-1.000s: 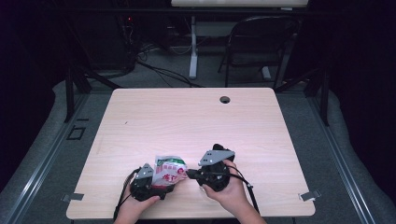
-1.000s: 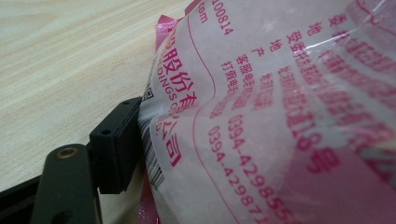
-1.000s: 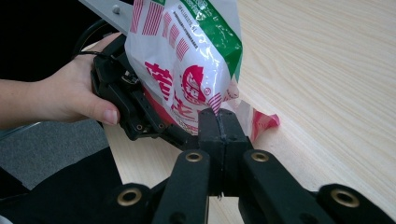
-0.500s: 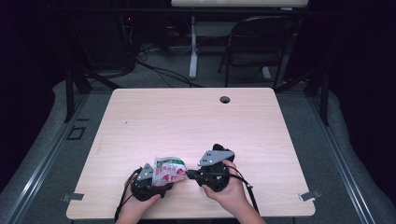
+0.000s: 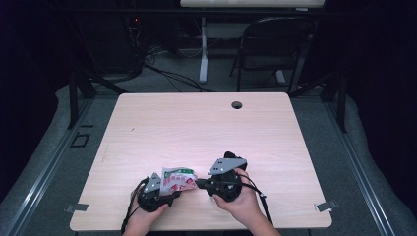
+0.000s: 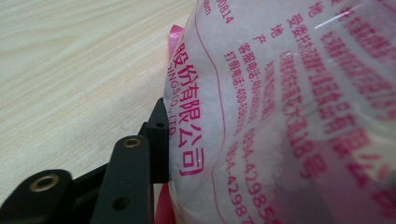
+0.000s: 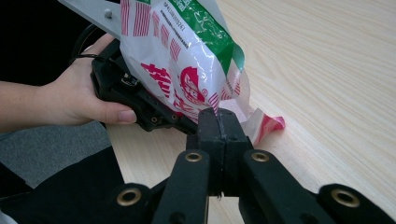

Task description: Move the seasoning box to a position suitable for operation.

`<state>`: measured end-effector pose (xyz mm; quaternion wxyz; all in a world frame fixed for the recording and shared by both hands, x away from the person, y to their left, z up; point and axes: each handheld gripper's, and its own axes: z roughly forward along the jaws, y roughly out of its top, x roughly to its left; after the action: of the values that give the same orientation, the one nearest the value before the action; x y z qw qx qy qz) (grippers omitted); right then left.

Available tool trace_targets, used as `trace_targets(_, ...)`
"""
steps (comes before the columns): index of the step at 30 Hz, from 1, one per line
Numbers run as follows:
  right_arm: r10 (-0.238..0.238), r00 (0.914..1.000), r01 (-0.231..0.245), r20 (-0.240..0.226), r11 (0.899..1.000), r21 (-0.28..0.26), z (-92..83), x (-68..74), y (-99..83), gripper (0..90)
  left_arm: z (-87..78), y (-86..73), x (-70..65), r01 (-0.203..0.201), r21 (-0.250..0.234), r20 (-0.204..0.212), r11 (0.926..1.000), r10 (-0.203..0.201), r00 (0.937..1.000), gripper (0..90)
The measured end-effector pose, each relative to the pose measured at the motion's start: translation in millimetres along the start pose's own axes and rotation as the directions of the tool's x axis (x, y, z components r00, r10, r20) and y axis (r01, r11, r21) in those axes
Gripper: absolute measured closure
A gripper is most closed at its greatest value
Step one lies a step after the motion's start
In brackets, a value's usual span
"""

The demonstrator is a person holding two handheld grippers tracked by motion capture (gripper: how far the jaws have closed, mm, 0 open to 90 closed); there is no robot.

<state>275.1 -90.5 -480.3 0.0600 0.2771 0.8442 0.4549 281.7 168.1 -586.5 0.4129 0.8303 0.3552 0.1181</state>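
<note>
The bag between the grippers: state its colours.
White bag with red print and a green band; right gripper view shows it best.

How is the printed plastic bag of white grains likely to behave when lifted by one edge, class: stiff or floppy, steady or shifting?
Probably floppy: the bag creases where the right hand-held gripper pinches its edge. Its white granular filling, seen in the left gripper view, would likely slump and shift. The glossy film may be slippery, so a thin pinch could slide.
</note>
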Motion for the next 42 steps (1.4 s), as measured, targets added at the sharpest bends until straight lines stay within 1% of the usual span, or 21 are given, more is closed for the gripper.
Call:
trace_targets(5,-0.005,1.0,0.005,-0.002,1.0,0.003,-1.0,-0.8,-0.1,90.0,-1.2,1.3,-1.1,-0.011,0.001,-0.006,0.9999,0.011,0.9999,59.4)
trace_targets(6,0.001,1.0,-0.001,-0.004,1.0,0.002,-1.7,-1.2,-0.4,89.7,-2.1,2.0,-1.6,-0.023,0.007,-0.018,0.9997,0.023,0.9996,59.8)
trace_targets(7,0.001,1.0,-0.001,-0.004,1.0,0.002,-1.7,-1.2,-0.4,89.7,-2.6,2.4,-2.0,-0.023,0.004,-0.018,0.9997,0.023,0.9996,59.8)
trace_targets(10,0.005,0.9999,-0.005,-0.011,1.0,-0.006,-3.5,-1.4,-0.5,87.7,-5.2,4.2,-1.6,-0.044,-0.001,-0.028,0.999,0.044,0.9986,60.1)
trace_targets(12,0.008,0.9998,-0.008,-0.017,1.0,-0.011,-5.3,-1.4,-0.3,86.1,-6.5,4.8,-1.9,-0.036,-0.008,-0.033,0.9993,0.036,0.9988,60.2)
trace_targets(13,0.011,0.9996,-0.012,-0.025,1.0,-0.016,-6.3,-1.8,-0.2,84.8,-7.5,5.3,-1.5,-0.046,-0.009,-0.041,0.9989,0.046,0.9981,60.2)
trace_targets(14,0.011,0.9996,-0.012,-0.025,1.0,-0.016,-6.3,-1.8,-0.2,84.8,-8.1,5.8,-1.7,-0.045,-0.012,-0.045,0.9989,0.045,0.998,60.2)
trace_targets(16,0.009,0.9996,-0.009,-0.027,1.0,-0.014,-7.3,-2.2,-0.3,84.1,-9.4,6.9,-2.3,-0.062,-0.011,-0.06,0.998,0.061,0.9963,60.3)
trace_targets(18,0.01,0.9995,-0.01,-0.029,1.0,-0.015,-7.6,-2.0,-0.5,81.4,-10.9,7.8,-3.3,-0.074,-0.018,-0.076,0.9971,0.072,0.9945,60.3)
trace_targets(20,0.007,0.9995,-0.008,-0.03,1.0,-0.016,-8.4,-1.9,-0.7,79.9,-13.0,9.4,-3.2,-0.086,-0.017,-0.082,0.9961,0.085,0.993,60.4)
trace_targets(21,0.006,0.9995,-0.007,-0.032,1.0,-0.017,-8.6,-1.7,-0.8,79.4,-13.3,9.7,-3.7,-0.082,-0.026,-0.086,0.9963,0.08,0.9931,60.4)
trace_targets(25,-0.002,0.9995,0.001,-0.033,1.0,-0.011,-9.9,-1.4,-0.9,76.8,-16.6,12.1,-5.0,-0.109,-0.027,-0.118,0.9936,0.105,0.9874,60.5)
trace_targets(30,0.002,0.9992,-0.002,-0.039,1.0,-0.022,-16.4,-1.8,0.0,73.8,-21.7,16.5,-5.9,-0.135,-0.03,-0.143,0.9904,0.129,0.9812,60.5)
trace_targets(32,-0.003,0.9992,0.002,-0.04,1.0,-0.024,-20.0,-2.4,0.6,73.1,-23.9,18.7,-5.5,-0.154,-0.024,-0.156,0.9878,0.148,0.9766,60.5)
trace_targets(35,-0.009,0.9994,0.009,-0.034,1.0,-0.025,-26.4,-3.1,0.8,72.0,-28.2,21.9,-5.0,-0.185,-0.016,-0.181,0.9827,0.179,0.9671,60.5)
trace_targets(36,-0.008,0.9995,0.007,-0.03,1.0,-0.029,-29.1,-3.6,0.5,71.8,-29.7,22.9,-4.6,-0.188,-0.02,-0.186,0.982,0.181,0.9657,60.5)
trace_targets(38,0.002,0.9997,-0.003,-0.023,0.999,-0.05,-36.0,-5.8,-0.7,71.8,-33.4,25.9,-3.5,-0.204,-0.02,-0.199,0.9788,0.196,0.9603,60.5)
trace_targets(40,0.013,0.9998,-0.014,-0.014,0.998,-0.063,-40.5,-7.6,-2.1,71.8,-36.1,29.2,-3.8,-0.216,-0.031,-0.215,0.9758,0.205,0.9548,60.5)
trace_targets(42,0.023,0.9997,-0.023,-0.001,0.997,-0.074,-45.7,-11.0,-3.9,71.9,-37.5,33.6,-4.2,-0.238,-0.033,-0.229,0.9708,0.224,0.9473,60.5)
